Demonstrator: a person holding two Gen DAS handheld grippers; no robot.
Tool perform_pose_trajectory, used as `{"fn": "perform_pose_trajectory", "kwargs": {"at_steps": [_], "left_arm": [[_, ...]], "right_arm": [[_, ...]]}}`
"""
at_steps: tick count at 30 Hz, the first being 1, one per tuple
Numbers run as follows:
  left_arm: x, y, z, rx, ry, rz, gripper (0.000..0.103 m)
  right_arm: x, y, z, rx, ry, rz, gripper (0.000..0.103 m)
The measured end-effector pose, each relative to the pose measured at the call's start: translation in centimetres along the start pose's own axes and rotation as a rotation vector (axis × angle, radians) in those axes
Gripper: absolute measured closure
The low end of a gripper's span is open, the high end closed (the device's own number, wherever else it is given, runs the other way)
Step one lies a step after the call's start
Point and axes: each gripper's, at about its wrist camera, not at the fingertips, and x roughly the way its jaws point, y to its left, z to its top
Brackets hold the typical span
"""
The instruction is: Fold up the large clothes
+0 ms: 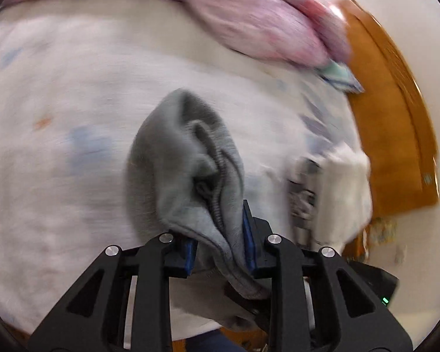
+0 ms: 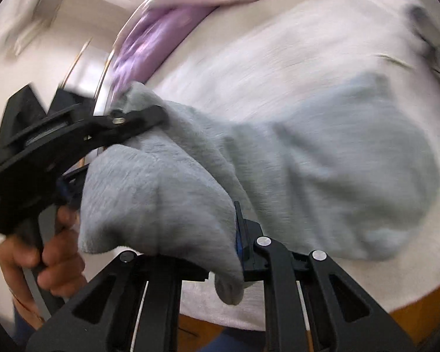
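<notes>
A grey fleece garment hangs bunched from my left gripper, which is shut on its ribbed edge above the white bed sheet. In the right wrist view the same garment drapes over the bed. My right gripper is shut on another part of its edge. The left gripper also shows there, held in a hand at the left and clamped on the cloth. Both views are blurred by motion.
A pink-purple blanket lies along the far side of the bed and shows in the right wrist view too. A folded white cloth sits at the right by the orange wooden bed frame.
</notes>
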Motion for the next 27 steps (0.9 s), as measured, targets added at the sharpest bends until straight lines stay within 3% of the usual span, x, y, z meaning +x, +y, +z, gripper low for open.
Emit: {"fn": "perform_pose_trajectory", "kwargs": {"at_steps": [4, 7, 11, 13, 15, 17, 19, 22, 23, 27], "left_arm": [[6.9, -5.6, -0.6, 0.073, 0.127, -0.050, 0.075], [11.4, -7.3, -1.3, 0.034, 0.222, -0.057, 0.055], [11.8, -6.9, -1.6, -0.048, 0.166, -0.047, 0.030], [11.3, -6.1, -1.6, -0.053, 0.126, 0.010, 0.029], [10.8, -4.9, -1.8, -0.030, 0.117, 0.056, 0.029], [10.3, -4.8, -1.9, 0.020, 0.101, 0.143, 0.029], [9.6, -5.0, -1.9, 0.013, 0.089, 0.153, 0.029], [7.8, -4.1, -2.0, -0.086, 0.067, 0.047, 0.029], [7.1, -4.0, -2.2, -0.108, 0.041, 0.022, 0.029], [4.9, -2.3, -3.0, -0.157, -0.023, 0.145, 0.028]], "right_arm": [[-1.6, -7.3, 0.5, 0.251, -0.004, -0.007, 0.091], [0.3, -12.6, 1.1, 0.393, 0.084, -0.021, 0.088], [2.3, -16.4, 0.4, 0.476, 0.147, -0.036, 0.082], [2.4, -16.8, 0.5, 0.498, 0.182, -0.020, 0.076], [1.5, -16.2, 0.9, 0.470, 0.204, -0.023, 0.067], [0.2, -16.1, 1.6, 0.404, 0.227, -0.095, 0.051], [-1.8, -15.8, 1.9, 0.336, 0.232, -0.151, 0.051], [-4.2, -13.6, 2.7, 0.169, 0.242, -0.215, 0.051], [-5.1, -12.6, 3.1, 0.112, 0.229, -0.212, 0.056], [-6.0, -7.6, 6.1, -0.168, 0.175, -0.166, 0.065]]}}
